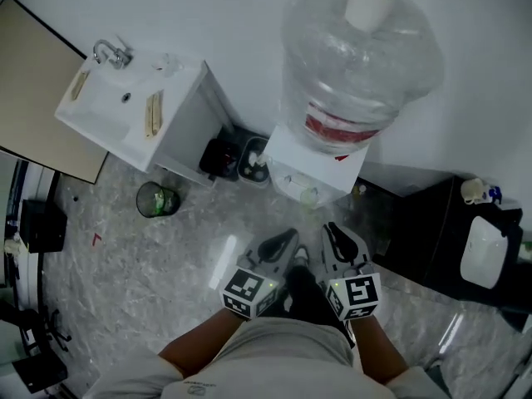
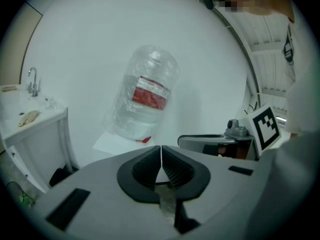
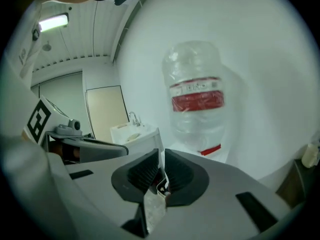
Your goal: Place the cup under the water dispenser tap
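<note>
We read this as a pantry or wash corner in an office-type building, not a home kitchen. We see a white sink (image 1: 108,110) with a faucet (image 1: 110,53), a floor-standing water dispenser (image 1: 320,160) carrying a big bottle (image 1: 357,56), and a small waste bin (image 1: 156,199) on a polished stone-pattern floor (image 1: 150,264). The right gripper view adds a slatted ceiling (image 3: 75,39), a strip light (image 3: 52,22) and a plain door (image 3: 106,109).

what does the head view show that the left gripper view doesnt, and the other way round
Only the head view: the black counter at right, with a white object on it. Only the left gripper view: the ceiling panels overhead. Both: the water bottle, the white sink and the right gripper.
</note>
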A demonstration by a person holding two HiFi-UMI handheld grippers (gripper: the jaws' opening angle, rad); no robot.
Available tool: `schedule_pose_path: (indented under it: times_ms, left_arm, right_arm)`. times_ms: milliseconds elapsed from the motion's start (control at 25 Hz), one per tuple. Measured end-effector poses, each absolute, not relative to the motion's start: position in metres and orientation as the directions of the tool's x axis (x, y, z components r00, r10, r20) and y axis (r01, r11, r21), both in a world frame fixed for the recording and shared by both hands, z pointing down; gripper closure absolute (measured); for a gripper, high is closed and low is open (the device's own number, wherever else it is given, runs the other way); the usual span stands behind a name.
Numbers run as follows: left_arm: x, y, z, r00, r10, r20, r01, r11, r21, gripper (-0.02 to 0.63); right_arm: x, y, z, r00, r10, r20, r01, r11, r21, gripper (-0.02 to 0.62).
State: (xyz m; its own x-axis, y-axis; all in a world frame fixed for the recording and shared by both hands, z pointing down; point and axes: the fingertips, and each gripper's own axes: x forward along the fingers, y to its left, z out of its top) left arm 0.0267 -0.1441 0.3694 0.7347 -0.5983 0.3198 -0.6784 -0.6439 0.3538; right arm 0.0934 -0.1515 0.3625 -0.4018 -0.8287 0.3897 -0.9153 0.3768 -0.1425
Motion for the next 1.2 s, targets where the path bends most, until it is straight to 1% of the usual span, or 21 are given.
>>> schedule_pose_path:
  times_ms: [160, 440, 1200]
  left_arm:
    - [0.028, -0.143, 0.328, 0.740, -0.617, 0.267, -0.672, -0.666, 0.323, 0.592]
    - [0.034, -0.147, 0.300, 0.740, -0.634, 0.224, -0.672, -0.682, 0.289, 0.592]
    - [0.031, -0.145, 0.307, 0.740, -0.632, 0.230, -0.672, -0.688, 0.274, 0.592]
  right_arm:
    - [0.090, -0.143, 0.319, -0.411, -0.845, 0.342, -0.911, 0.396, -0.115, 0.578]
    - [0.093, -0.148, 0.300, -0.412, -0.852, 0.323, -0.909, 0.408, -0.082, 0.580]
    - [0.086, -0.150, 0.309, -0.420, -0.839, 0.346, -0.904, 0.420, -0.077, 0.580]
